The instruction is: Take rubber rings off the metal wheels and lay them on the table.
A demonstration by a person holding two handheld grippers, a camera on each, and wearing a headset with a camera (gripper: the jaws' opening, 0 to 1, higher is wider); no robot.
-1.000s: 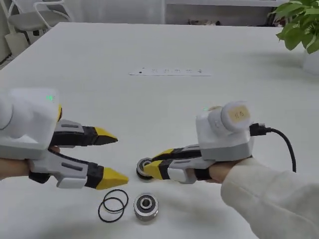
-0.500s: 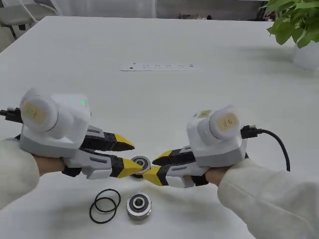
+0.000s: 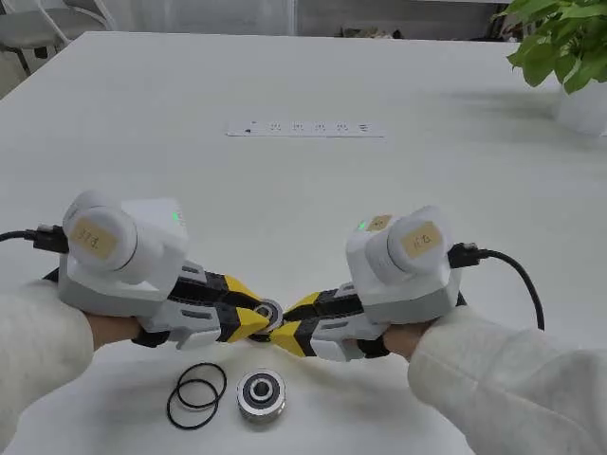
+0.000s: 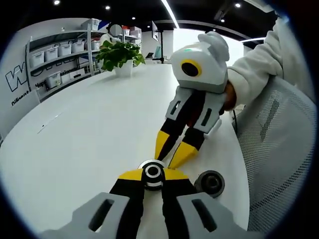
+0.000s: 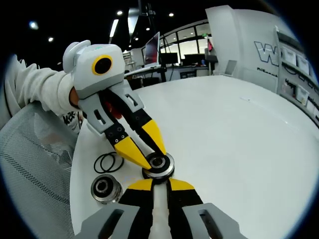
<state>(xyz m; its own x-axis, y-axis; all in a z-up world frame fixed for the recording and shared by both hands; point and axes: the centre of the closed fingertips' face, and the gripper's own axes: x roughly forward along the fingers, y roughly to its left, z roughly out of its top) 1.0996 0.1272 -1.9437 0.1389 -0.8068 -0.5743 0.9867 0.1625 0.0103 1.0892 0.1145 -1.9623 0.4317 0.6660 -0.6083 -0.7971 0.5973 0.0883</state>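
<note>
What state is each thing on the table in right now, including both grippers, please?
left gripper: shut on the held wheel.
right gripper: tips at the same wheel, grip unclear.
held wheel: pinched between the two grippers' tips.
second wheel: lying flat on the table, untouched.
rubber rings: two, off the wheels, lying overlapped on the table.

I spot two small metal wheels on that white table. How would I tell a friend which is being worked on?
On the white table, look at the near edge, where the left hand-held gripper and the right hand-held gripper point at each other. The metal wheel sits where their yellow tips meet. The spare wheel lies free nearer the person, beside two black rings.
</note>
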